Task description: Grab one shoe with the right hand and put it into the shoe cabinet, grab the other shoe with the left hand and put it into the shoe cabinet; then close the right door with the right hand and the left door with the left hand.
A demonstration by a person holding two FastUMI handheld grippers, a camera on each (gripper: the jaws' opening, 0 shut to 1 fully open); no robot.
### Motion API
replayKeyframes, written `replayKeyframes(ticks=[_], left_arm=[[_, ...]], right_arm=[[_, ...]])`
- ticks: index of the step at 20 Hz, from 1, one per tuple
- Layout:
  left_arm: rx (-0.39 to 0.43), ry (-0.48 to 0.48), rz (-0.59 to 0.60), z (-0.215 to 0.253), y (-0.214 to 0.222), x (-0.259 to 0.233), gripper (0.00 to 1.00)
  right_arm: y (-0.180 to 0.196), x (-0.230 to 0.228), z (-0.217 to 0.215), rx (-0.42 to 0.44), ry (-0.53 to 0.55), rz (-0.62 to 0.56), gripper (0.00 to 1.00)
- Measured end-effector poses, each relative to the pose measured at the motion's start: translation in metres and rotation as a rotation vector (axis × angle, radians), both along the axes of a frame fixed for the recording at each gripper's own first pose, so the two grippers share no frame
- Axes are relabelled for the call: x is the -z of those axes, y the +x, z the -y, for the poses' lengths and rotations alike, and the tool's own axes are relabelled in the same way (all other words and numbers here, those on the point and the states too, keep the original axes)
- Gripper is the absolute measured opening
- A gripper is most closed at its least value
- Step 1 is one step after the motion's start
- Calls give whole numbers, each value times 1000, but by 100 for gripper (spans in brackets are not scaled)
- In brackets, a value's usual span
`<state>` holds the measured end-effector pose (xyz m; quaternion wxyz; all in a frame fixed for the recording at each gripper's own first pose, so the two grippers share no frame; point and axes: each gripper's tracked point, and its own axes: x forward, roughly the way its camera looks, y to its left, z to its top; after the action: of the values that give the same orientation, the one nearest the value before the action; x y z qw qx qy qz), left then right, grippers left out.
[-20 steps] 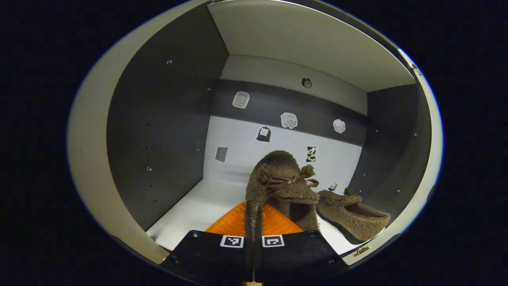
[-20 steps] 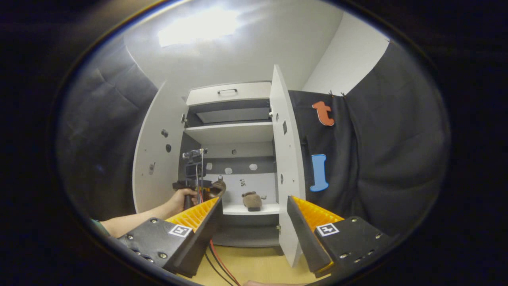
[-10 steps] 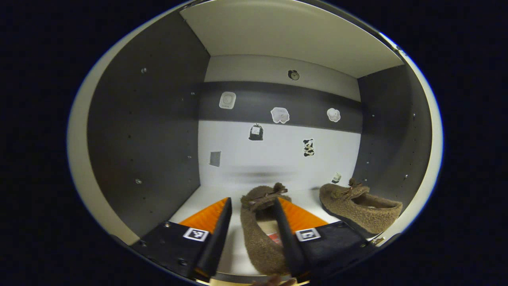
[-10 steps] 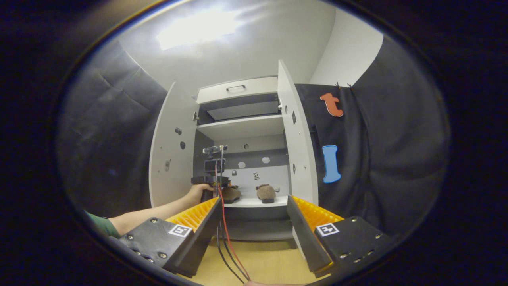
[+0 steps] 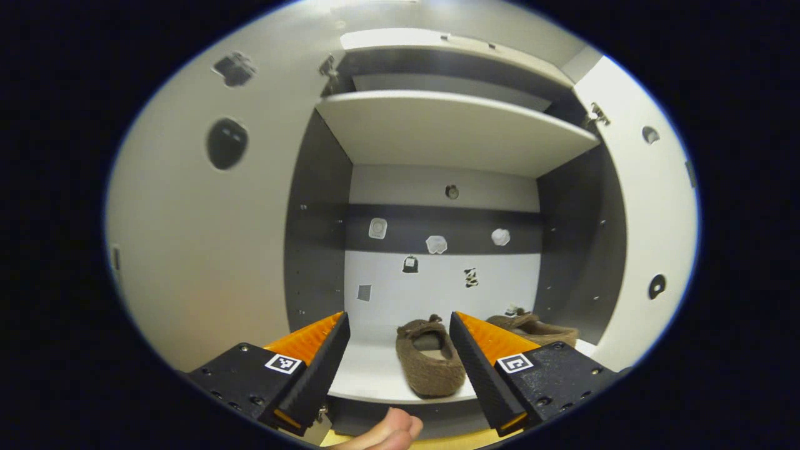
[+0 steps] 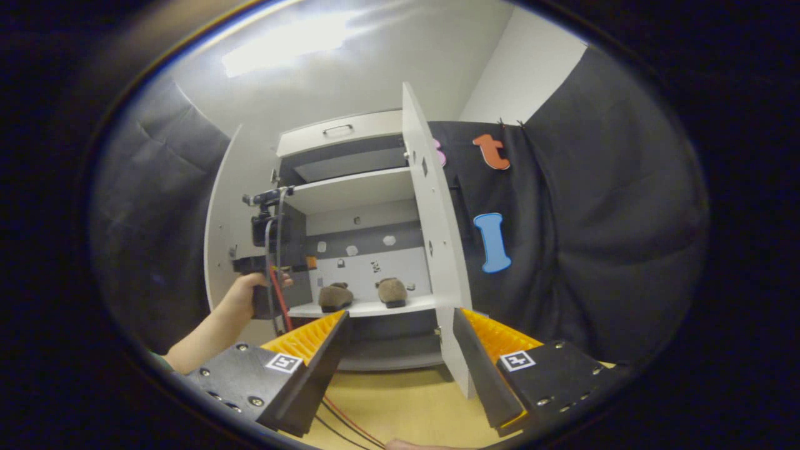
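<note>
Now both shoes sit side by side on the lower shelf [image 5: 375, 375] of the shoe cabinet [image 6: 340, 131], toes to the back wall, and what remains, judging by the open doors, is the closing. Going left to right in the right gripper view: the left door [image 6: 220, 231] stands swung out at about 10 o'clock from the right tongs [image 6: 400, 350]; a hand [image 6: 240, 294] holds the left tongs [image 6: 269, 250] just in front of that door's inner face; the left shoe [image 6: 334, 295] and the right shoe [image 6: 392, 291] rest near each other at 12 o'clock; and the right door [image 6: 437, 250] stands edge-on, running from high at 12 o'clock down to just above the right-hand finger. The right tongs are spread wide and hold nothing. That door lies nearer the right tongs than anything else, its long axis upright, its free edge toward the camera, so the likely next move is a push on its outer face, which lies off toward 1 o'clock.

Seen from the left gripper view, the left tongs [image 5: 397, 362] are likewise spread wide and empty, clear of the shelf's front edge. The left door [image 5: 187, 250] fills 9 to 10 o'clock, one shoe [image 5: 430, 365] lies lengthwise between the fingers at 12 o'clock, the other shoe [image 5: 531, 326] sits at 1 o'clock, and the right door [image 5: 644, 237] rises at 2 o'clock.
</note>
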<state>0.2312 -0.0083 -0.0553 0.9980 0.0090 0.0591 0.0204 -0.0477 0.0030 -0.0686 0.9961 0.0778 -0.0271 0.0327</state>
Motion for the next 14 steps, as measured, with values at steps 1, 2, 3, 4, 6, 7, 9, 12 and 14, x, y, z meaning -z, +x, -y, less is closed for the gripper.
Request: replayKeyframes(ticks=[1,2,3,4,6,7,9,12,14], left_arm=[[8,-14,-3,1,-19,-1,96],[26,-29,-18,5,-37,0,99],[51,-37,-29,9,-54,2,96],[75,-48,-29,14,-70,4,96],[121,-53,-18,21,-98,6,96],[144,-53,-25,25,-111,10,96],[210,-64,-75,38,-139,27,99],[276,-99,-103,48,-163,38,99],[288,-100,-83,48,-169,36,96]], right_arm=[[1,1,1,-10,9,1,99],[4,-1,4,-10,7,1,100],[7,0,12,4,-11,1,100],[9,-3,24,35,-37,6,100],[13,-9,46,87,-75,13,100],[13,-11,49,82,-85,6,100],[14,-11,66,64,-121,-20,98],[25,-31,106,59,-176,-30,100],[41,-40,131,25,-239,-42,100]])
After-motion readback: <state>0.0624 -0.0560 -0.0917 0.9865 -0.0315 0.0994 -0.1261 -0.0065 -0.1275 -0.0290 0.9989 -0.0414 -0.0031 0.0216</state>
